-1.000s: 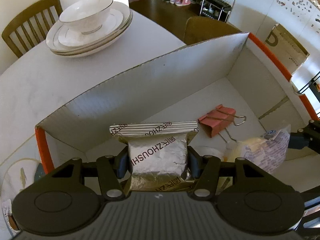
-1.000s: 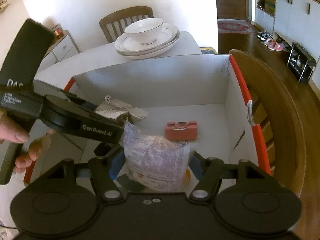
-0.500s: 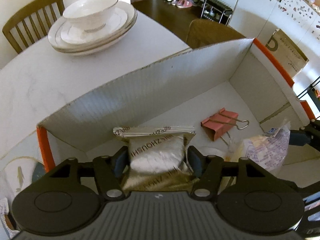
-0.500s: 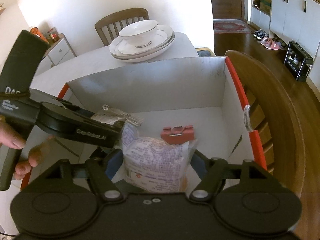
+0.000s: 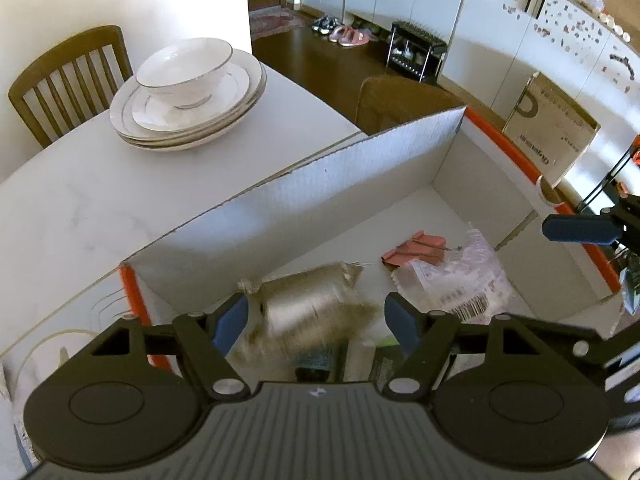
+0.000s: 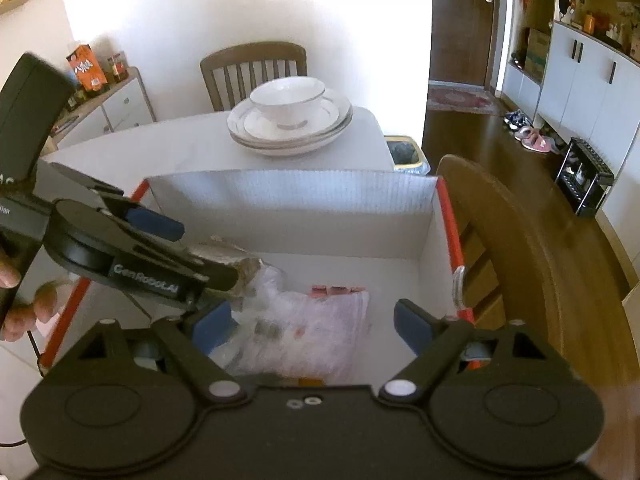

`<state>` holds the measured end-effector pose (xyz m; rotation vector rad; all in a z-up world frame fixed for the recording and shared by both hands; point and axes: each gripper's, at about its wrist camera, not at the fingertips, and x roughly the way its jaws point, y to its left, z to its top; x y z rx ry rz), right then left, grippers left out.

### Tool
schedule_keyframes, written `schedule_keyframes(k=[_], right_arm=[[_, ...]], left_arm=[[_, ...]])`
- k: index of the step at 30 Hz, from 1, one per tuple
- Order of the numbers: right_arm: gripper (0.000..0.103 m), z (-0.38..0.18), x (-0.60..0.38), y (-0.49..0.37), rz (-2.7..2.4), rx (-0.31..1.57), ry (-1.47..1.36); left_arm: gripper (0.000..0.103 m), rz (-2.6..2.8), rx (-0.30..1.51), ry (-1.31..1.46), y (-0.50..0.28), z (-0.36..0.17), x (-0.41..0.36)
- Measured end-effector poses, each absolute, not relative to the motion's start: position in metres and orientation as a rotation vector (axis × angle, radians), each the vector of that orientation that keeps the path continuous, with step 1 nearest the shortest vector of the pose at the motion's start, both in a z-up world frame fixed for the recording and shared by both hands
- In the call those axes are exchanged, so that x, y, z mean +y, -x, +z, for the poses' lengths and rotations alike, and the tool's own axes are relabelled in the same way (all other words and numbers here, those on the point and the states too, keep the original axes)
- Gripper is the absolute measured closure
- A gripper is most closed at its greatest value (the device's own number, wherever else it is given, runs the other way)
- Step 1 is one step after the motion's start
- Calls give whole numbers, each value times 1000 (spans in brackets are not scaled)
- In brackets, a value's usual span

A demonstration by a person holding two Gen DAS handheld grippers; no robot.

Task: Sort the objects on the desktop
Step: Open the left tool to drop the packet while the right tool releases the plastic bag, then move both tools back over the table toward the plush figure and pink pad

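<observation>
A white corrugated box with orange edges stands on the table. My left gripper hovers over its near left corner with its jaws opening. The silver foil packet is blurred between them, loose from the pads. My right gripper hangs over the box's right part, jaws also opening. The clear printed plastic bag lies below them on the box floor, free of both pads. A pink binder clip lies just beyond the bag. The right wrist view shows the left gripper above the foil packet.
A bowl on stacked white plates sits on the white table beyond the box. Wooden chairs stand behind the table and right of the box. A person's hand holds the left gripper's handle.
Both grippers have opened and risen a little. The foil packet and the plastic bag have slipped out of the pads and dropped toward the box floor.
</observation>
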<state>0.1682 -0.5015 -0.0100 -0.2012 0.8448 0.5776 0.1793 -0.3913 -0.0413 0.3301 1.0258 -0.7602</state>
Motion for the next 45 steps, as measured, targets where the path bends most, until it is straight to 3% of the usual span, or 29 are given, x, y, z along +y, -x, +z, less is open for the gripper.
schedule_keyframes(k=[20, 41, 45], right_arm=[[14, 33, -481, -120, 644, 790, 148], [7, 34, -368, -43, 696, 738, 178], [7, 27, -343, -28, 703, 729, 208]], left_arm=[[28, -895, 894, -197, -138, 16, -313], [28, -816, 831, -167, -153, 14, -168], [19, -788, 821, -168, -163, 11, -143]])
